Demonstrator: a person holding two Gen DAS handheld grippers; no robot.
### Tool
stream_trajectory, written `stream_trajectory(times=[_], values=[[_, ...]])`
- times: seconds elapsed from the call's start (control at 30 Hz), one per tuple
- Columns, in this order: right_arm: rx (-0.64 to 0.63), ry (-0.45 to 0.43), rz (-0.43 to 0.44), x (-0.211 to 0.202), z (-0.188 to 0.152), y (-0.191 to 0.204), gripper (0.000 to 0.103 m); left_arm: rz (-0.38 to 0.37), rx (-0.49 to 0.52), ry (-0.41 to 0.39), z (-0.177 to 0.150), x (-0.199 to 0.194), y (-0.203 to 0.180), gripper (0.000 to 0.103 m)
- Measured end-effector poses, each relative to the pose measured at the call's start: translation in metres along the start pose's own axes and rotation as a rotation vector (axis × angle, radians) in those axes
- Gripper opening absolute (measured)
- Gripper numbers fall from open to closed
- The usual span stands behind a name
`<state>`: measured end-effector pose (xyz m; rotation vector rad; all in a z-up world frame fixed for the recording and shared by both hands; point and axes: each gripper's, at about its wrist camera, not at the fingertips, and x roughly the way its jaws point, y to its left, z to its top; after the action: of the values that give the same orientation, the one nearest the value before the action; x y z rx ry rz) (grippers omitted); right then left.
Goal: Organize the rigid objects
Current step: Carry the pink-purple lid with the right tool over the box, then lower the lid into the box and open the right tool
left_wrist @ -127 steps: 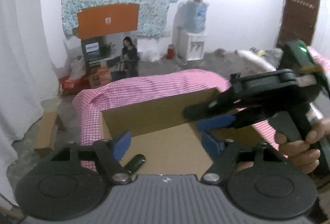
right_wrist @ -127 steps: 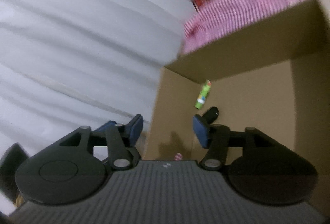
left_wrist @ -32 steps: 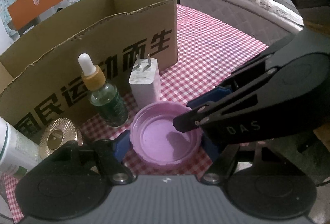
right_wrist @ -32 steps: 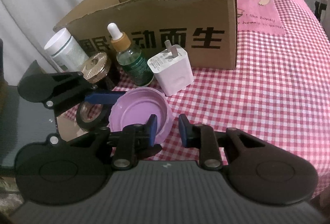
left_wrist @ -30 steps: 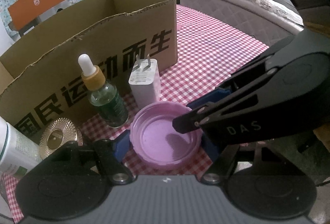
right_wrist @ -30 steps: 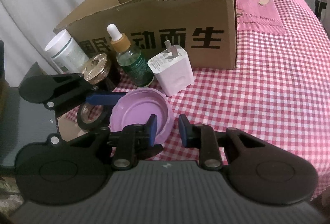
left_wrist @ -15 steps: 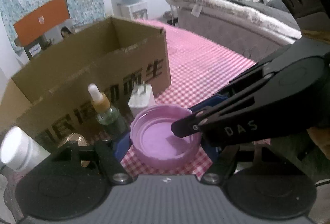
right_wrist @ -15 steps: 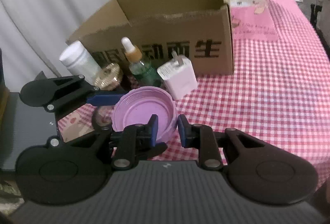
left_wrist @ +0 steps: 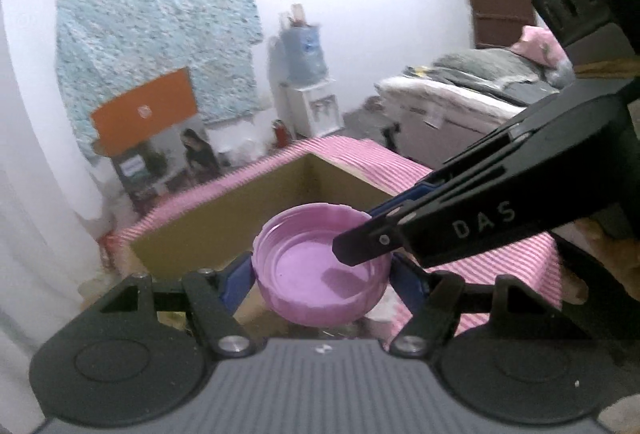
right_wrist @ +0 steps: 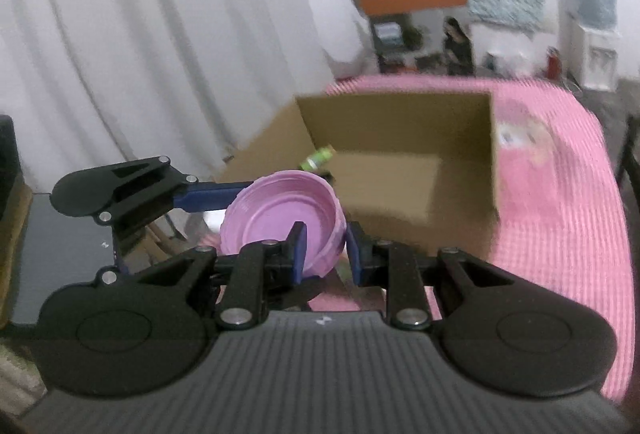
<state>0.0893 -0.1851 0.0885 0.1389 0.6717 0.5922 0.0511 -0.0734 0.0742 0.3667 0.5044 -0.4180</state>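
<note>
Lifted up off the pink checked tablecloth (right_wrist: 560, 202) now, the purple lid (left_wrist: 320, 270), and held in the air just in front of the open cardboard box (right_wrist: 400, 138). Sat flat on the cloth a second ago, beside the dropper bottle and the white plug; both out of view now.

Gripped from two sides. Left gripper (left_wrist: 320, 276) clenched across the whole lid, one blue pad (left_wrist: 236, 280) pressed on each side of it. Right gripper (right_wrist: 325, 249) pinched tight on the lid's rim, one pad inside the lid and one outside. Open side of the lid up, tipped a little in the right wrist view.

Inside the box, at the back left corner, a small green tube (right_wrist: 318, 157). Box near the far left edge of the table, curtain (right_wrist: 140, 34) behind it.

Blurry, both views. Farther back: a water cooler (left_wrist: 304, 86), an orange board (left_wrist: 144, 112), a bed (left_wrist: 472, 94).
</note>
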Motion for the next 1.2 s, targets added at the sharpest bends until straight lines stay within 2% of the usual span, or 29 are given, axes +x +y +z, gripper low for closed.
stream_trajectory(times=[0.07, 0.17, 0.3, 0.43, 0.53, 0.63, 0.93, 1.1, 1.2], values=[[-0.001, 0.015, 0.040, 0.012, 0.023, 0.001, 0.022, 0.018, -0.015, 0.008, 0.012, 0.006, 0.018, 0.074], [0.015, 0.067, 0.093, 0.043, 0.057, -0.004, 0.023, 0.009, -0.079, 0.073, 0.024, 0.028, 0.052, 0.074], [0.076, 0.191, 0.143, 0.104, 0.088, -0.018, 0.023, -0.022, -0.170, 0.205, 0.024, 0.071, 0.092, 0.074], [0.156, 0.344, 0.173, 0.167, 0.101, -0.035, 0.023, -0.059, -0.218, 0.335, 0.014, 0.114, 0.116, 0.074], [0.183, 0.448, 0.175, 0.207, 0.101, -0.043, 0.023, -0.096, -0.251, 0.419, 0.005, 0.141, 0.132, 0.074], [0.190, 0.513, 0.164, 0.236, 0.103, -0.051, 0.023, -0.132, -0.287, 0.485, -0.004, 0.165, 0.142, 0.074], [0.220, 0.646, 0.146, 0.256, 0.094, -0.078, 0.023, -0.272, -0.311, 0.629, -0.011, 0.207, 0.139, 0.074], [0.226, 0.720, 0.129, 0.262, 0.081, -0.088, 0.023, -0.382, -0.357, 0.714, -0.015, 0.226, 0.134, 0.074], [0.218, 0.761, 0.113, 0.269, 0.065, -0.098, 0.023, -0.410, -0.364, 0.756, -0.020, 0.233, 0.132, 0.074]])
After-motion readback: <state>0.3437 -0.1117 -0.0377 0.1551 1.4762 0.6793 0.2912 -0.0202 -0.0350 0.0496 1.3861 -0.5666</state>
